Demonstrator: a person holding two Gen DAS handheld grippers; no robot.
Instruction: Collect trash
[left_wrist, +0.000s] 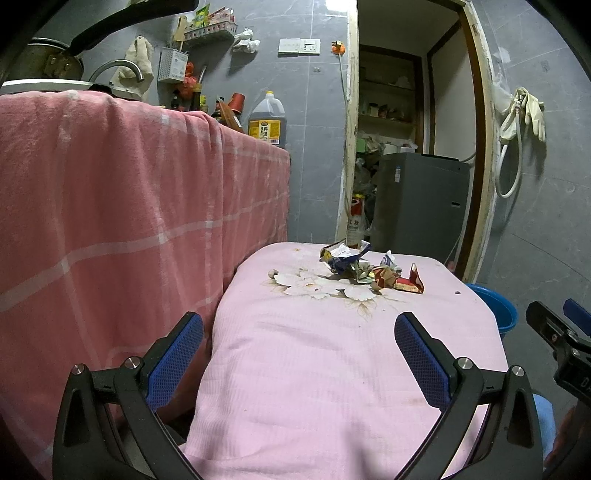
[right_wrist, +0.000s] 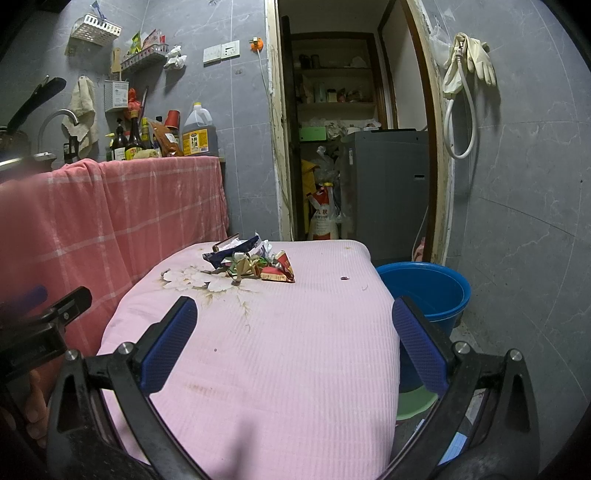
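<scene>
While both grippers hang well short of it, the heap of crumpled wrappers lies far ahead on the pink padded surface, past the printed flower. The left gripper has its fingers spread wide with nothing between them, and the right gripper is equally wide and empty.

The wrappers look light and loosely tangled, so a pinch on one piece may drag its neighbours along and spill them off the far edge. The cloth is soft; fingertips pressed too low could catch the fabric along with the litter. A tiny dark scrap, ahead and right of the right gripper, may be overlooked.

Only the right wrist view shows the blue bucket almost whole, just beyond that gripper's right finger, and the bottles on the counter. The left wrist view shows a mere sliver of the bucket, but more of the pink checked cloth close on its left.
</scene>
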